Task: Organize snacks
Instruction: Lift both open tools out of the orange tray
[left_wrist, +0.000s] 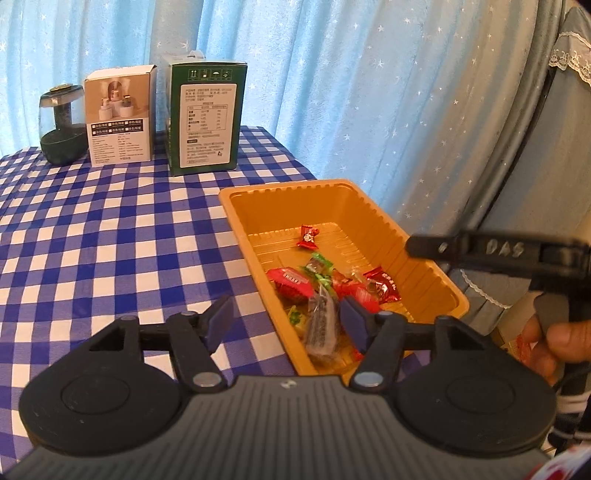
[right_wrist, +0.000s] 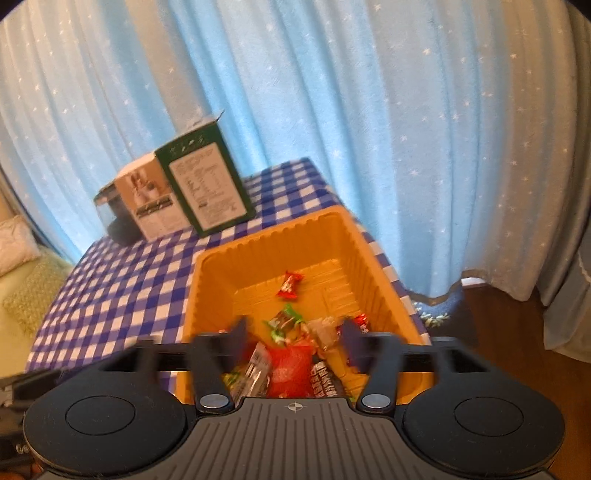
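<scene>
Already the wrapped snacks lie in the orange plastic tray (left_wrist: 373, 206), a thin moulded rectangle with ribbed walls and a grooved floor, set at the right edge of the blue-and-white checked tablecloth (left_wrist: 92, 240). Most of the sweets are heaped at the near end: a glossy red foil pack (left_wrist: 291, 282), crinkled green-and-clear wrappers, and a clear sleeve with dark print (left_wrist: 322, 325). One small red candy (left_wrist: 308, 236) sits apart toward the far end.

Over that near end, the left gripper (left_wrist: 288, 325) is released, its blue ribbed pads spread with the clear sleeve below the gap and neither pad pressing on it. The right gripper (right_wrist: 293, 341) likewise hangs loose and parted above the heap, gripping nothing; its view is smeared, so the wrapper print is hard to read. From the left wrist its black body juts in at the right, held by a hand (left_wrist: 554, 343) cut off by the frame.

At the back stand a green carton (left_wrist: 205, 118), a white carton (left_wrist: 118, 118) and a dark glass jar (left_wrist: 61, 125) before star-dotted blue curtains (left_wrist: 332, 74).
</scene>
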